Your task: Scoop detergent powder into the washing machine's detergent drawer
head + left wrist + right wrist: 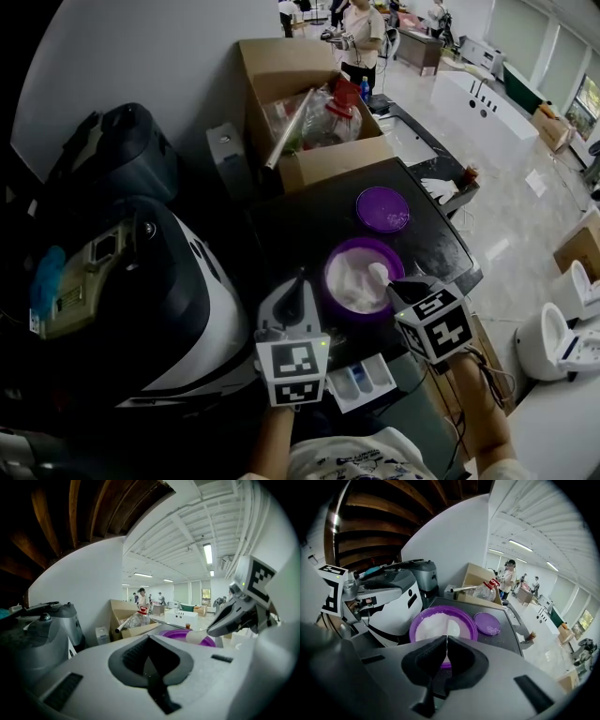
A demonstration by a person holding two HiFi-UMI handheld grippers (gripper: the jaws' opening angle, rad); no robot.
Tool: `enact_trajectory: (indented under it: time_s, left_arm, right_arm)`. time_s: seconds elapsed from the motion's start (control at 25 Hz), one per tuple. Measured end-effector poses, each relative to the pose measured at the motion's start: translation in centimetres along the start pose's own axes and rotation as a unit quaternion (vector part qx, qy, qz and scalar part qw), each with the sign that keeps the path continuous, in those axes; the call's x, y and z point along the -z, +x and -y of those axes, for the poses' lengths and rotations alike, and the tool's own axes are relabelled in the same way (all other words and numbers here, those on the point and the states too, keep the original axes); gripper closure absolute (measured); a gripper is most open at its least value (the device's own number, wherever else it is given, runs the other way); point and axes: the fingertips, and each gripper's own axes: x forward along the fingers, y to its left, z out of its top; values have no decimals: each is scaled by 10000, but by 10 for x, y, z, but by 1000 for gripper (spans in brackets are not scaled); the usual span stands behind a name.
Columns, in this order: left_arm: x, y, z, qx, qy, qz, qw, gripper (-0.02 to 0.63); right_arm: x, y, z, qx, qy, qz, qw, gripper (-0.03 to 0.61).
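A: Where was the powder?
B: The white detergent powder (352,281) was in the purple tub (328,272), centre of the head view, on the dark machine top (441,234). The purple lid (382,208) was off, lying just above the tub in frame.

A: Scoop?
B: The white scoop (378,274) had its bowl end down in the powder at the tub's right side.

A: Drawer?
B: The detergent drawer (361,382) was pulled out at bottom centre, below the tub, between the two marker cubes. It was too small to tell if any powder was in it.

A: Tongs?
B: The right gripper (394,286) was pinched tight on the scoop's thin handle, which showed edge-on between the pads in its own view. The left gripper (302,284) had its jaws pressed together on nothing, just left of the tub.

A: Step?
B: I judged it as loading the scoop. The next move called for lifting it level, carrying it down-frame over the drawer, then tipping it into a compartment. Powder could spill on the way.

A: Rest?
B: A cardboard box (267,84) at upper centre.
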Motion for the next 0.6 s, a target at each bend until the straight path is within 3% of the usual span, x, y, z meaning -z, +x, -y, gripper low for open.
enact_trajectory:
  time_s: [0.6]
  left_arm:
    - [5,-1,3,70,-17,-64,10000,612]
  right_arm:
    - [12,11,-1,-564,-332,-906,9937,558]
